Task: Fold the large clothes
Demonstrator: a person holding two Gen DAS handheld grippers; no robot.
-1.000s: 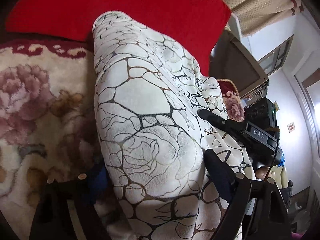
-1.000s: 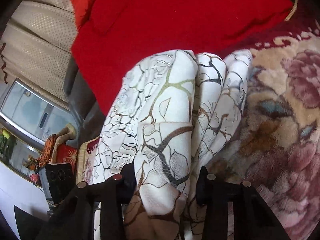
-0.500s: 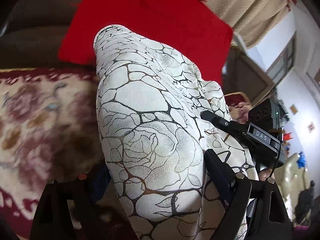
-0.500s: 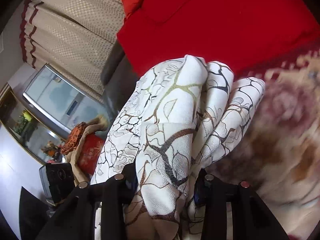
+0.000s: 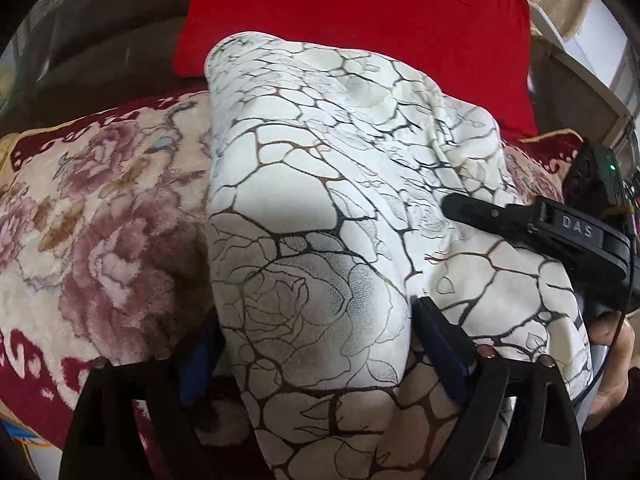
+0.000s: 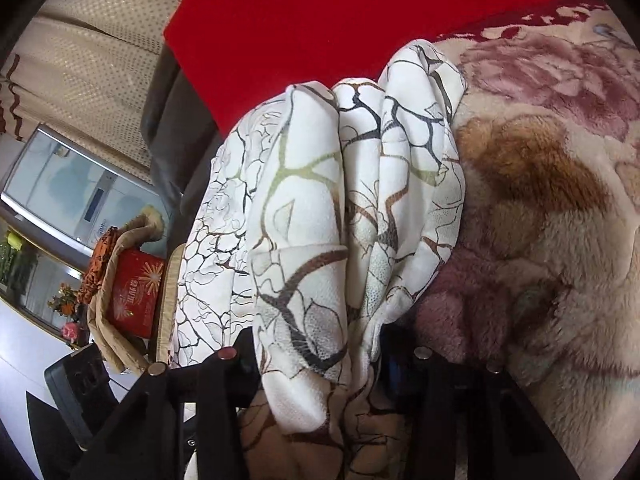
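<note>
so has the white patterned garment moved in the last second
Yes. In the left wrist view the white garment reached higher up the red cushion before, so it has come down toward the floral blanket.

The white patterned garment [image 5: 320, 208] runs off the bottom edge, hiding the left tongs' [image 5: 316, 344] fingertips. In the right wrist view, bunched folds cover the right tongs' [image 6: 320, 356] tips. The red box's [image 6: 134, 294] lettering is unreadable.

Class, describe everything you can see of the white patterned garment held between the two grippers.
The white garment looks like soft knit fabric, printed with dark and gold crackle lines and rose outlines. It is bunched into thick folds, draped over the floral blanket before a red cushion. The left gripper and right gripper each clamp a bundle.
</note>
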